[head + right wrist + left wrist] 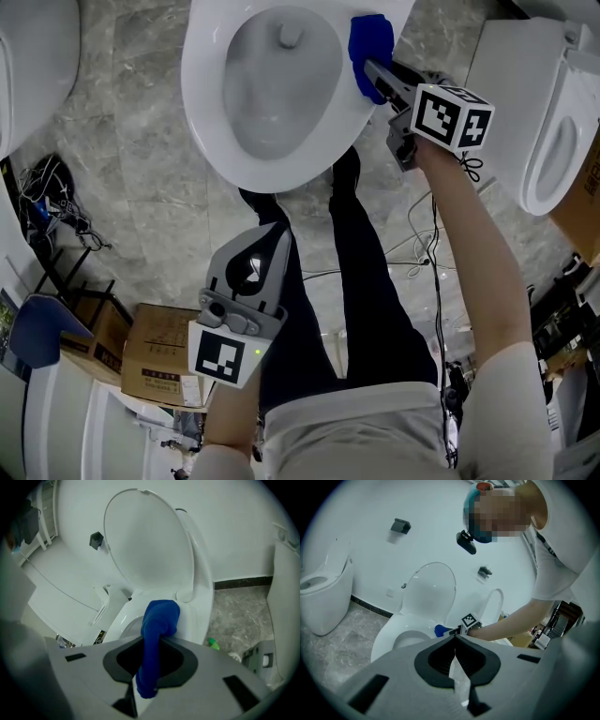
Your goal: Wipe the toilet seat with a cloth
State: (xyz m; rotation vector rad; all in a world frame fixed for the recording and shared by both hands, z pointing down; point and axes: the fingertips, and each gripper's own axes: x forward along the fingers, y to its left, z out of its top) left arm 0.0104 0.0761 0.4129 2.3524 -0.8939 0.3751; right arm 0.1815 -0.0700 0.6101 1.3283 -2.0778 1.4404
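Right gripper [373, 75] reaches out over the toilet; jaws clamped tight on a blue cloth [369, 42]. In the right gripper view the cloth [157, 632] runs as a narrow strip between the closed jaws of the right gripper [151, 665]. One short tail hangs behind the grip, and the bunched front end sticks out past the tips. That bunched end lies on the toilet seat [204, 112] at its right rim, toward the back edge. The same view puts it on the seat [199, 613] just short of the hinge of the raised lid [145, 545]. Left gripper [272, 234] is held low over the person's dark trouser leg [370, 291], near the front edge of the seat and apart from it. Its jaws point toward the bowl. In the left gripper view the jaw tips of the left gripper [455, 641] meet, with only a thin slit lower down and nothing between them. Grey stone floor [141, 178] surrounds the toilet. A second toilet [553, 141] stands at the right and a cardboard box [164, 361] at lower left. A small green bottle [213, 643] lies on the floor beside the toilet base.
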